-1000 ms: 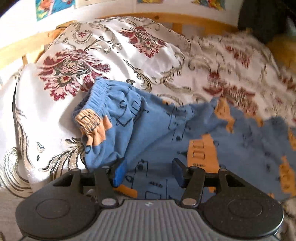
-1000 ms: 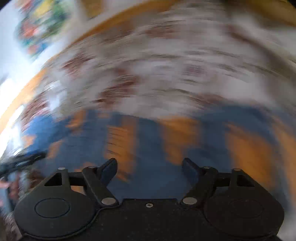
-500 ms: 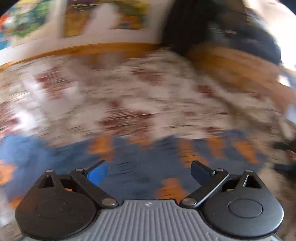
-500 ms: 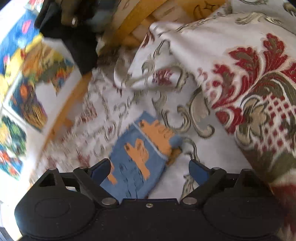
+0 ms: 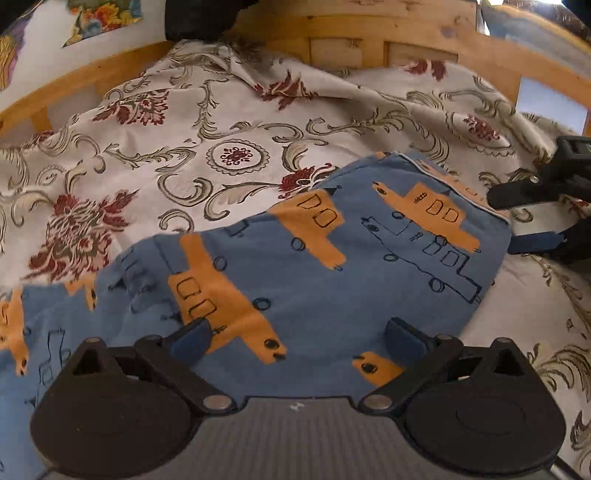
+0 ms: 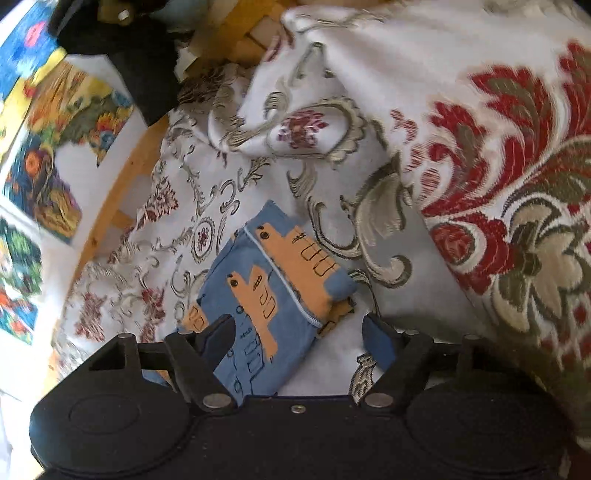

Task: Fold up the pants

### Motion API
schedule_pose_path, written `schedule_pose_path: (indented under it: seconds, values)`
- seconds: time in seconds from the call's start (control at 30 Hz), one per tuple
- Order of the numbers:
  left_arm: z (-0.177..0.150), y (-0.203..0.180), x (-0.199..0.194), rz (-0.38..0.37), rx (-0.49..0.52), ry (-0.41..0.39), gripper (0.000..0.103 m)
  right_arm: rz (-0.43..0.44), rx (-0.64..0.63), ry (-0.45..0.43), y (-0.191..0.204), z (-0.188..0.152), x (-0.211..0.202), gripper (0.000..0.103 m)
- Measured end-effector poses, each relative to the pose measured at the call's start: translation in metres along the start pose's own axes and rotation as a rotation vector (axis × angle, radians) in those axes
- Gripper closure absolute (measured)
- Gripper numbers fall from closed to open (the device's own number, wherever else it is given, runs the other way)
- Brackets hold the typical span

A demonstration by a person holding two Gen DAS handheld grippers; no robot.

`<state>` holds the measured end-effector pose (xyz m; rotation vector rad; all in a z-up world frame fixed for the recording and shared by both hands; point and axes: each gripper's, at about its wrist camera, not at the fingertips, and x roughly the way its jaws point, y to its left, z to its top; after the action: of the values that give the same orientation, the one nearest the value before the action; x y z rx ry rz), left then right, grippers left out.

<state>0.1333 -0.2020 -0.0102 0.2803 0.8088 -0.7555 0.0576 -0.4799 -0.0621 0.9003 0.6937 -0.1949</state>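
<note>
The left claw (image 5: 297,338) is held wide, nothing gripped, its fingers spread low over the pants (image 5: 314,280). The right claw (image 6: 299,339) is likewise spread wide with nothing held; the hem end of the pants (image 6: 273,291) lies between and just ahead of its fingers, the left fingertip (image 6: 219,332) overlapping the cloth edge and the right one over bare bedspread (image 6: 258,177). In the left wrist view the right claw (image 5: 532,221) is seen at the far right, its two fingers set either side of the hem corner; contact cannot be judged.

Compared with half a second ago, the left wrist view has sharpened from a blurred sweep, and the blue cloth now fills the area ahead of the left claw up to the hem. The right wrist view is almost unchanged, with the same hem end seen between the fingers.

The pants, blue with orange shapes, are spread across the floral bedspread (image 5: 229,155), running from the left of the left claw to the hem on its far right. Beyond the cloth, open bedspread extends to the wooden bed frame (image 5: 388,33). To the right of the right claw a raised fold of bedspread (image 6: 498,184) stands close, while flat room remains ahead and to the left, up to the frame (image 6: 122,192) and a wall with colourful pictures (image 6: 55,147).
</note>
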Motion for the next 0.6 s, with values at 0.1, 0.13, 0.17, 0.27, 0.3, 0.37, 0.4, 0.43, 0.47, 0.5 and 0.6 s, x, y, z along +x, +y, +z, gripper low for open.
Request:
schedule_pose_path:
  seconds: [0.1,0.13,0.17,0.27,0.3,0.37,0.4,0.43,0.47,0.5,0.6]
  values:
    - [-0.004,0.002,-0.007,-0.007,-0.027,0.007,0.001,0.052,0.038,0.017,-0.001,0.006,0.005,0.015]
    - [-0.002,0.004,-0.008,-0.006,-0.035,0.012,0.000,0.062,0.043,0.011,0.001,0.007,0.008,0.015]
    - [0.000,0.005,-0.010,-0.006,-0.043,0.016,0.000,0.069,0.065,-0.006,-0.001,0.007,0.008,0.016]
    - [0.003,0.008,-0.014,-0.002,-0.072,0.008,0.000,0.068,0.121,-0.060,-0.006,0.006,0.005,0.030]
    - [0.004,0.011,-0.013,-0.003,-0.087,0.007,0.000,0.054,0.138,-0.076,-0.009,0.005,0.004,0.036]
    - [0.003,0.015,-0.012,-0.001,-0.108,0.011,0.000,0.013,0.169,-0.093,-0.014,0.003,0.006,0.076]
    - [0.002,0.016,-0.013,0.001,-0.112,0.012,0.000,0.000,0.190,-0.093,-0.017,0.003,0.008,0.080]
    - [0.002,0.016,-0.013,0.003,-0.113,0.013,0.000,0.008,0.208,-0.097,-0.020,0.002,0.009,0.083]
    - [0.003,0.016,-0.013,0.004,-0.112,0.015,0.000,0.013,0.213,-0.107,-0.019,0.002,0.008,0.089]
    - [0.004,0.016,-0.013,0.005,-0.113,0.018,0.000,0.016,0.206,-0.120,-0.017,0.001,0.006,0.090]
    - [0.005,0.018,-0.013,-0.006,-0.136,0.016,0.000,-0.012,0.112,-0.216,-0.003,0.004,-0.010,0.093]
